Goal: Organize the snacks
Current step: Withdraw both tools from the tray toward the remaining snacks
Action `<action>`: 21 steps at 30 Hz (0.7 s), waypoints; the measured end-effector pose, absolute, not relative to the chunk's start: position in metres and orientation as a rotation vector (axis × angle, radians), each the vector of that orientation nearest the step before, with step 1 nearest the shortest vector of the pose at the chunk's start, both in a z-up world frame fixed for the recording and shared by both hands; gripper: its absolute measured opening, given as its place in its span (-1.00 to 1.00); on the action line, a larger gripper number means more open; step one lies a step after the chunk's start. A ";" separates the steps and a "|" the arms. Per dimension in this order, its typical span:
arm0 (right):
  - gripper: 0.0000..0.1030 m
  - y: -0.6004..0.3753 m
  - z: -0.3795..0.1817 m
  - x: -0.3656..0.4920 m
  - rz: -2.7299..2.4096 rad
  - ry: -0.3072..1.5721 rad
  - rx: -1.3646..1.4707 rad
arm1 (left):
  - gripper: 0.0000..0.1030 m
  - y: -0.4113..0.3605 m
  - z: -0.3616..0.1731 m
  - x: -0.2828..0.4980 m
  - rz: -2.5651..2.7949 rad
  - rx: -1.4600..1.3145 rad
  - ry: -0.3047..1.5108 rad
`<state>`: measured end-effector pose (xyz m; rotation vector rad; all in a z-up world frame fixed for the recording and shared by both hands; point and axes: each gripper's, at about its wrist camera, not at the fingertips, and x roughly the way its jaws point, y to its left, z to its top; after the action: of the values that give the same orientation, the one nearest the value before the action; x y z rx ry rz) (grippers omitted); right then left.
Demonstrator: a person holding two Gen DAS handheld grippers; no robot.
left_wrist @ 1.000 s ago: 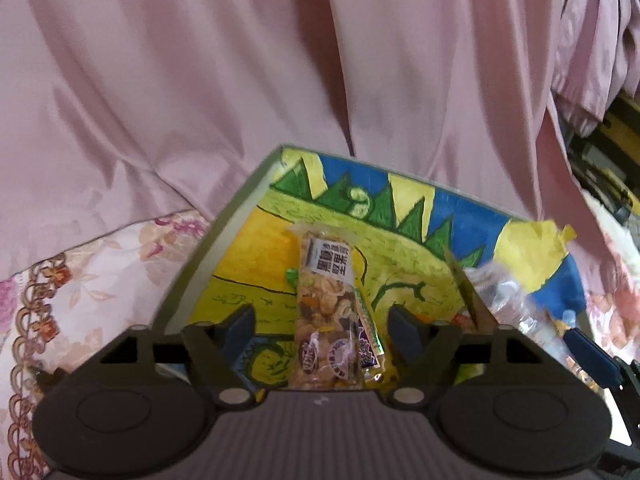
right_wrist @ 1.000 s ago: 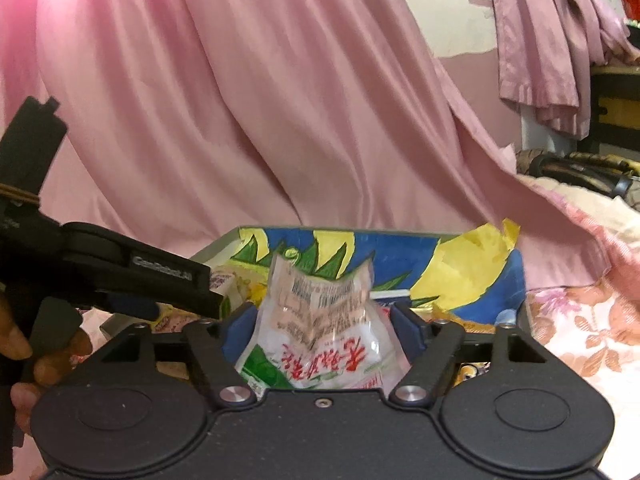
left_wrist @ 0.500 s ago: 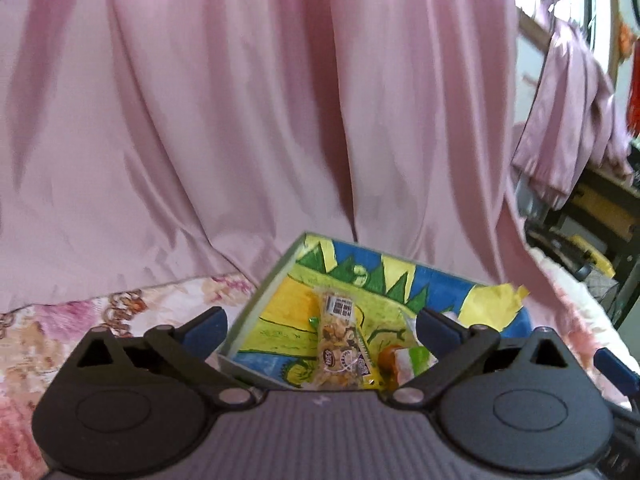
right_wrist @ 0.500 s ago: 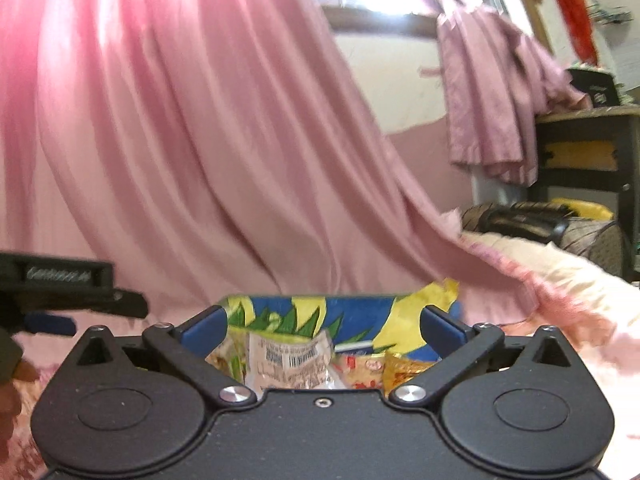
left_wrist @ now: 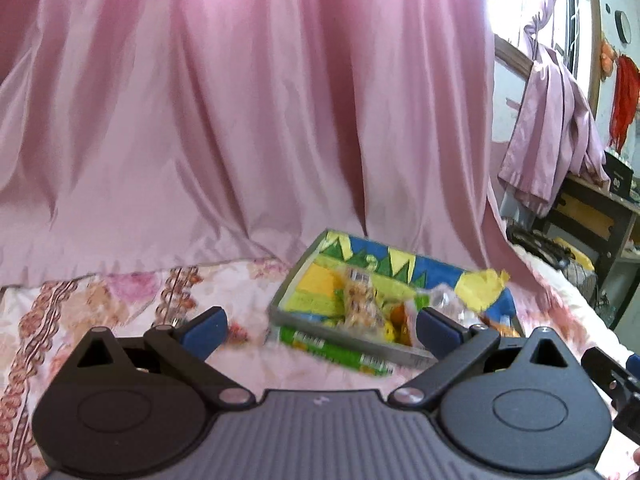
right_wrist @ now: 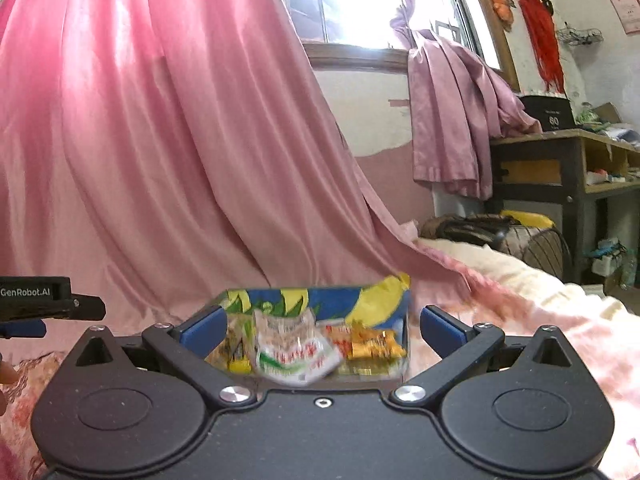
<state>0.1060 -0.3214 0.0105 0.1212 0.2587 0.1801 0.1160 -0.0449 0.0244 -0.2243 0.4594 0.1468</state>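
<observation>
A shallow cardboard box (left_wrist: pixel 308 272) with a green, yellow and blue cartoon lining lies on the floral bedspread. It holds several snack packets: a clear nut packet (left_wrist: pixel 358 304), a white and green packet (right_wrist: pixel 294 350) and orange packets (right_wrist: pixel 370 344). My left gripper (left_wrist: pixel 320 326) is open and empty, drawn back from the box. My right gripper (right_wrist: pixel 320 326) is open and empty, just in front of the box (right_wrist: pixel 320 296). The other gripper's body (right_wrist: pixel 44 298) shows at the left edge of the right wrist view.
A pink curtain (left_wrist: pixel 240 120) hangs close behind the box. The floral bedspread (left_wrist: pixel 100 300) spreads to the left. A purple cloth (right_wrist: pixel 452 120) hangs by the window. A dark desk (right_wrist: pixel 560 160) and a bag (right_wrist: pixel 480 228) stand at the right.
Both grippers opened and pulled back from the box. The right gripper let go of the white and green packet, which now lies in the box. The left gripper backed away from the nut packet.
</observation>
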 end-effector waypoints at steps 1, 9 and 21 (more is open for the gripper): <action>0.99 -0.321 0.009 0.101 0.179 0.267 0.118 | 0.99 -0.044 0.023 0.111 0.142 -0.227 0.463; 0.99 -0.309 0.004 0.073 0.190 0.331 0.103 | 0.99 -0.038 0.006 0.077 0.100 -0.182 0.506; 0.99 -0.283 -0.017 0.056 0.272 0.429 0.039 | 0.99 -0.016 -0.024 0.056 0.159 -0.200 0.621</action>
<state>0.0557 -0.2827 -0.0174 0.0395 0.4287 0.2719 0.0562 -0.0163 -0.0238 -0.2001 0.6212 0.1595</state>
